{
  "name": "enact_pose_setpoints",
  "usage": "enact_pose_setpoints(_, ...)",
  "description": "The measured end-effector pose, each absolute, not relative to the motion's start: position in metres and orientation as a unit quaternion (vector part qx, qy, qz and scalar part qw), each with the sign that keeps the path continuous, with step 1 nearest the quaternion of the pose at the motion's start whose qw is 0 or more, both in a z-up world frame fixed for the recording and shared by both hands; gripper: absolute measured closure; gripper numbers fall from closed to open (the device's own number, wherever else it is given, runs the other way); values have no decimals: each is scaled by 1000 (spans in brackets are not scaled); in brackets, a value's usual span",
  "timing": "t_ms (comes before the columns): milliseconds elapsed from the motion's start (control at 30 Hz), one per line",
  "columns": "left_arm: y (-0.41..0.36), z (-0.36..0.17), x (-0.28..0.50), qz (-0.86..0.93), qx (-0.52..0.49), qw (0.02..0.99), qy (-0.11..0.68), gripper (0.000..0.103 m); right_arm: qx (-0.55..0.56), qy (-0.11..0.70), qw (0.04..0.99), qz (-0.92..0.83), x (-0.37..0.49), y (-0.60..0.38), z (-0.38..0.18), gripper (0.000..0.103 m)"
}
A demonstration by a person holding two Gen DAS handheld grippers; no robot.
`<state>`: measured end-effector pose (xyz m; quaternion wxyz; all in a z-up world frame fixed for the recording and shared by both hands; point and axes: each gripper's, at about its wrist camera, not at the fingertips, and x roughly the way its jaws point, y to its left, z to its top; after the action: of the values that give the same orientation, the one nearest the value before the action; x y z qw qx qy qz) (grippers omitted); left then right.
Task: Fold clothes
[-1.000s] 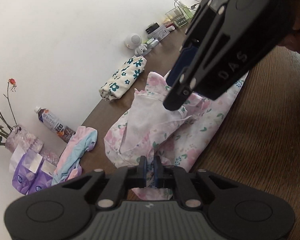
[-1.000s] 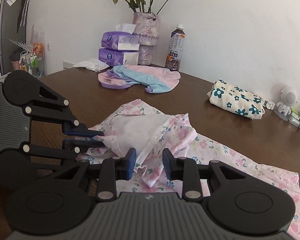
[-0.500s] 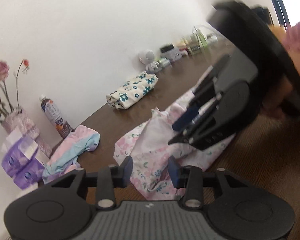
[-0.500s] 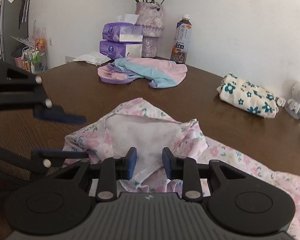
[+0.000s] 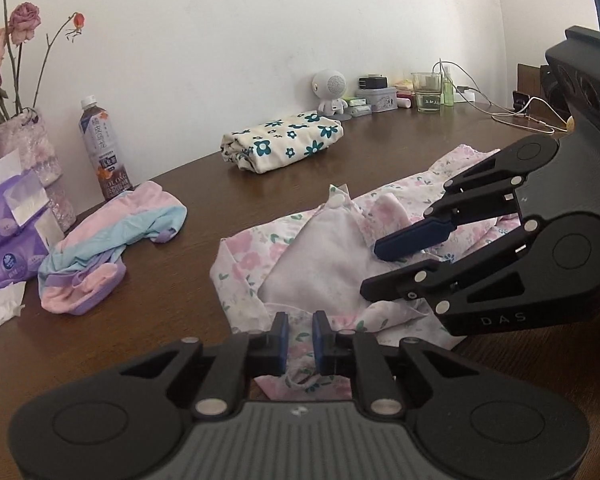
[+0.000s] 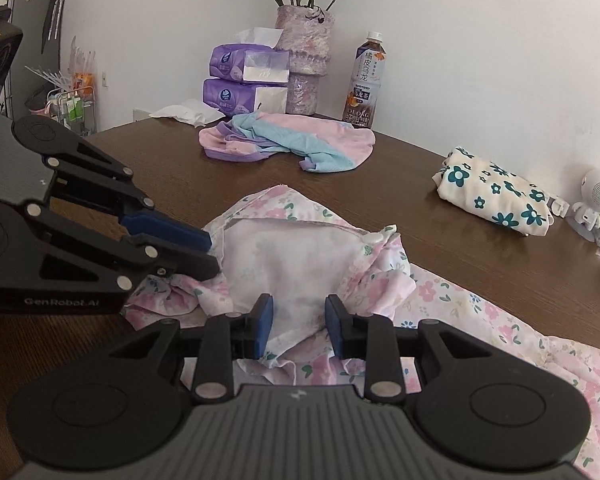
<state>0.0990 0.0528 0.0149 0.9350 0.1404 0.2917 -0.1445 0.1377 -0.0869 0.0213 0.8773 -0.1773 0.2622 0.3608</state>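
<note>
A pink floral garment (image 5: 320,264) lies crumpled on the brown table, its pale inner side up; it also shows in the right wrist view (image 6: 288,252). My left gripper (image 5: 300,338) is over its near edge with a small gap between the fingers and cloth between them. It shows at the left of the right wrist view (image 6: 210,252), fingers close together at the garment's edge. My right gripper (image 6: 299,326) is open above the garment's near part. In the left wrist view it (image 5: 374,266) reaches in from the right, open.
A folded cream cloth with blue flowers (image 5: 282,146) and a crumpled pink, blue and purple garment (image 5: 108,240) lie farther back. A bottle (image 5: 104,152), vase (image 5: 32,160), tissue packs (image 5: 8,236), a white speaker (image 5: 330,90) and small items line the wall.
The left gripper was shut on the garment one second ago, opened wide, and now has narrowed over the garment's near edge. Its view has levelled. The right gripper stayed open.
</note>
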Motion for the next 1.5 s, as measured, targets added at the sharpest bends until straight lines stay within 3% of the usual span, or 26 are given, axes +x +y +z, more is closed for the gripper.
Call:
enact_pose_setpoints(367,54,12,97,-141,144,937,287,89,-157,271,877,365,142,-90,19,70)
enact_pose_setpoints(433,56,12,97,-130,143,939,286,80,-151,275,876,365,144,-91,19,69)
enact_pose_setpoints(467,57,12,97,-125,141,940,285,69,-150,276,876,365,144,-91,19,68)
enact_pose_setpoints(500,58,12,98,-121,138,941,286,65,-148,276,876,365,144,-91,19,68)
enact_pose_setpoints(833,65,23,97,-131,108,950,263,67,-140,280,876,366,145,-92,18,66)
enact_pose_setpoints(900,62,28,104,-130,117,949,261,83,-142,279,877,365,145,-92,18,66)
enact_pose_setpoints(1067,58,33,131,-146,103,946,272,91,-151,275,878,362,142,-91,18,66)
enact_pose_setpoints(1233,57,13,147,-150,99,934,309,91,-151,274,878,362,142,-91,18,66)
enact_pose_setpoints(1500,63,13,143,-158,80,935,306,90,-99,252,893,359,149,-103,41,66)
